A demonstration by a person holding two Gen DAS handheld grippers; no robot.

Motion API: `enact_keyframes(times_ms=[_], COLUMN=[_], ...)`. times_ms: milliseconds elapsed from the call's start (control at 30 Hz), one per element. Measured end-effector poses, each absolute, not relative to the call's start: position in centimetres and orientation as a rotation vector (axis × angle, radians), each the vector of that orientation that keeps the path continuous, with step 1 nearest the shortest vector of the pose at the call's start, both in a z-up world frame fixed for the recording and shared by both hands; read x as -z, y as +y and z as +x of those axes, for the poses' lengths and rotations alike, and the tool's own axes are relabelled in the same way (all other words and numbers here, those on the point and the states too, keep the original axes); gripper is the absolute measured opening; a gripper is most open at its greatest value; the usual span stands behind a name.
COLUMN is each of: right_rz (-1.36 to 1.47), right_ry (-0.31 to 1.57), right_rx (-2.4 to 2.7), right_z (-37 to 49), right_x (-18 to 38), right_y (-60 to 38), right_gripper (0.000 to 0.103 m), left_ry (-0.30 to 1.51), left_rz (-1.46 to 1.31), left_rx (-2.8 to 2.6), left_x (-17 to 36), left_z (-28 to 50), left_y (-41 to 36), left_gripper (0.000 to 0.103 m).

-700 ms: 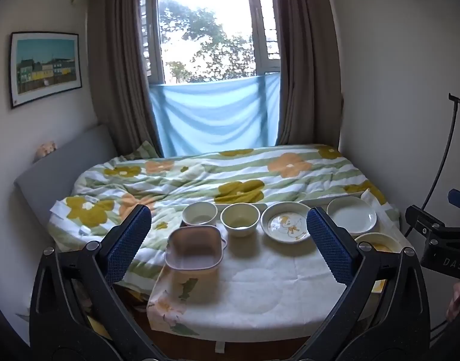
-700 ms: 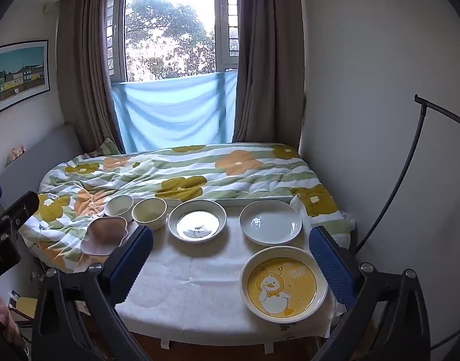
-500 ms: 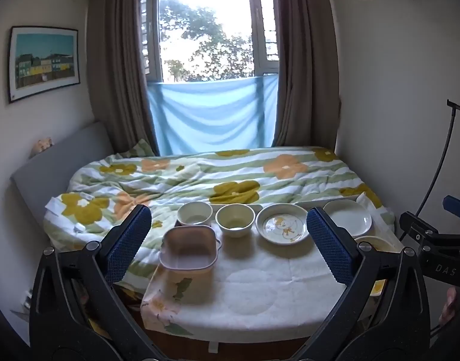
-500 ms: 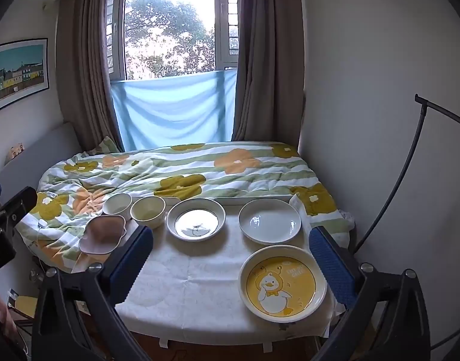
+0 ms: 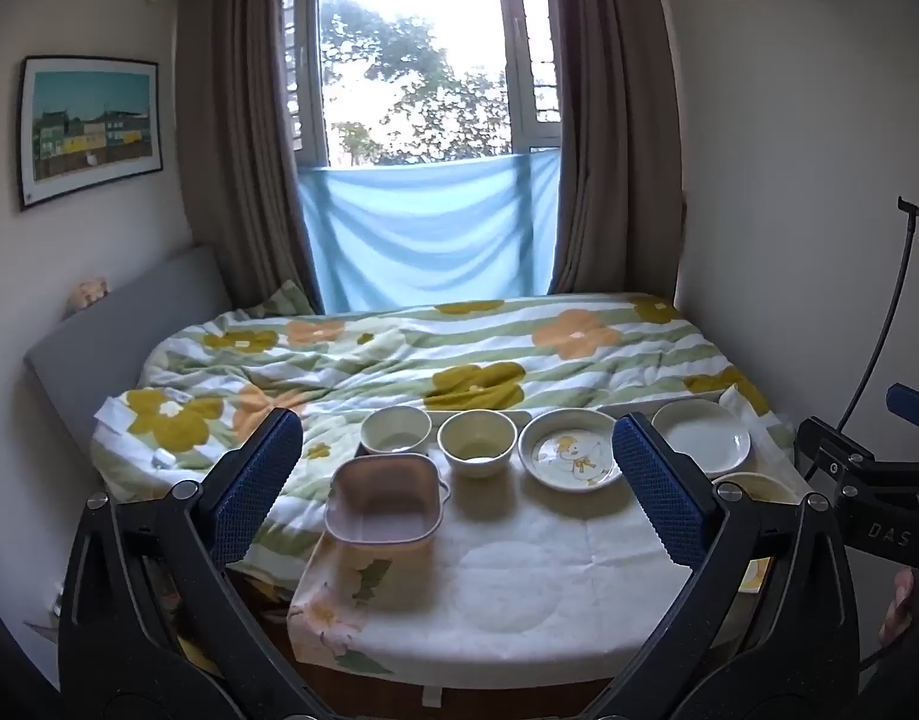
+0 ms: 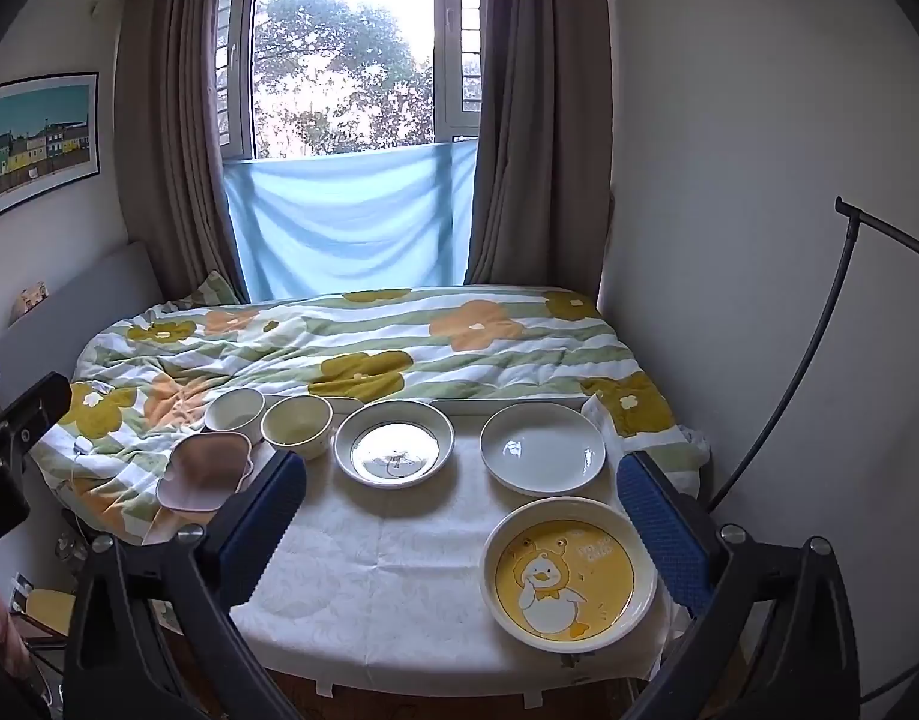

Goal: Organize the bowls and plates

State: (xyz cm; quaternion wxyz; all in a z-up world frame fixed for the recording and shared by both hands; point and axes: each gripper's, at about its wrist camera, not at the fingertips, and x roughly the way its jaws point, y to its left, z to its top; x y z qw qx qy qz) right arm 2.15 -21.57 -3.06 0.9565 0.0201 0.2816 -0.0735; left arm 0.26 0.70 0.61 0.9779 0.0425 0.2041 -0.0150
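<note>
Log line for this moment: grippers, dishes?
left gripper: open, empty | right gripper: open, empty | duck plate: untouched on table

Home bedroom: quilted bed (image 5: 399,360), curtained window (image 5: 423,90), probably lived-in

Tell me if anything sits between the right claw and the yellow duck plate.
Nothing visible does. The right claw is open and empty, and the yellow duck plate lies uncovered at the near right of the white tablecloth, with only bare cloth before it.
</note>
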Motion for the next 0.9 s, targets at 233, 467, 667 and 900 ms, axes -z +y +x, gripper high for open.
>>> enact_keyframes(times_ms=[233,467,667,900], right_rz=[0.039,0.041,0.042,0.042], right_ry=[0.572,0.571,0.573,0.575], right_rx=[0.149,0.147,0.148,0.149], right_z=[1.97,2.00,2.15,2.20], right_x=[2.96,2.97,3.13,3.25], right_y=[-21.75,-21.76,-21.81,-21.77], right_gripper=[0.103,0.103,0.103,0.103], left_ry=[0.424,0.424,0.422,0.422], left_rz=[0.082,0.086,0.085,0.082], left_rx=[0.041,0.053,0.051,0.044], left_x=[-0.25,-0.07,0.00,0.04], left_z=[0.69,0.85,0.79,0.76], left_y=[0.64,0.53,0.44,0.47], left_gripper=[0.103,0.103,0.103,0.103])
